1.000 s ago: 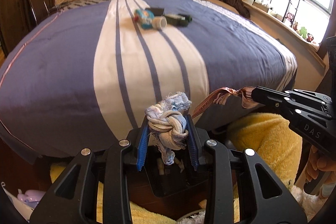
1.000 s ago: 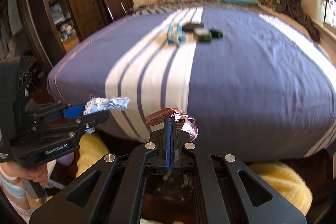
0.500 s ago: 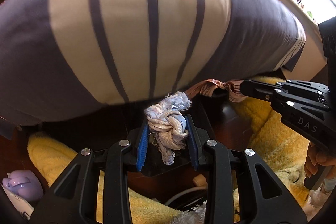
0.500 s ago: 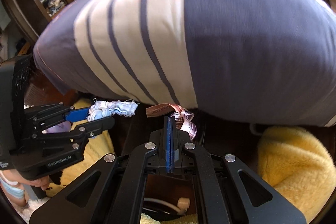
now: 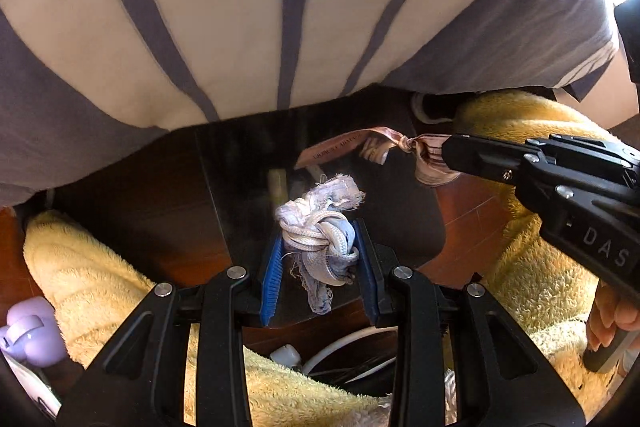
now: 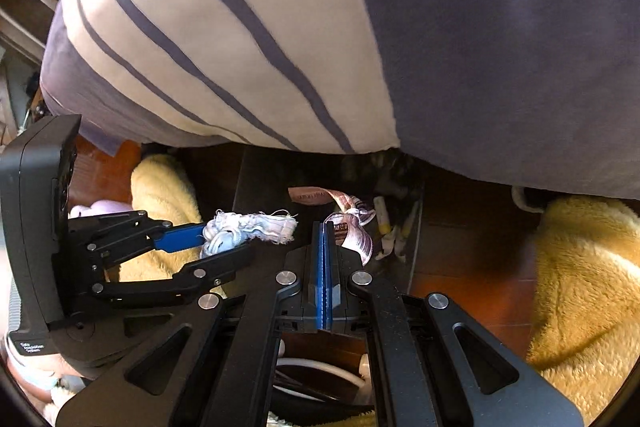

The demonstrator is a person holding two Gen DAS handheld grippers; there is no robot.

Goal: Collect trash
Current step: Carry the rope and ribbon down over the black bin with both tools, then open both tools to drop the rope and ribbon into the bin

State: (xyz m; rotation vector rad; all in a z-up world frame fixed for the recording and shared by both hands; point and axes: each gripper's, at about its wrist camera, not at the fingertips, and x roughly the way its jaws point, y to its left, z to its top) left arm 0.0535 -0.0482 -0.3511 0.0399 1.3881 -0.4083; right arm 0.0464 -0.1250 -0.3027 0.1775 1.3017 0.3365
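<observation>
the left claw (image 5: pixel 318 259) is clamped on a knotted, frayed white-and-blue cloth scrap (image 5: pixel 320 227), soft and light, held best at its knot. just beside it, the right claw (image 6: pixel 324 239) is pressed together on a limp pink ribbon (image 6: pixel 352 223), below the striped bed cover (image 5: pixel 280 7).

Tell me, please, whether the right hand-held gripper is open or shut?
Shut: in its own wrist view the right hand-held gripper's blue pads meet, pinching the pink ribbon at their tips.
</observation>
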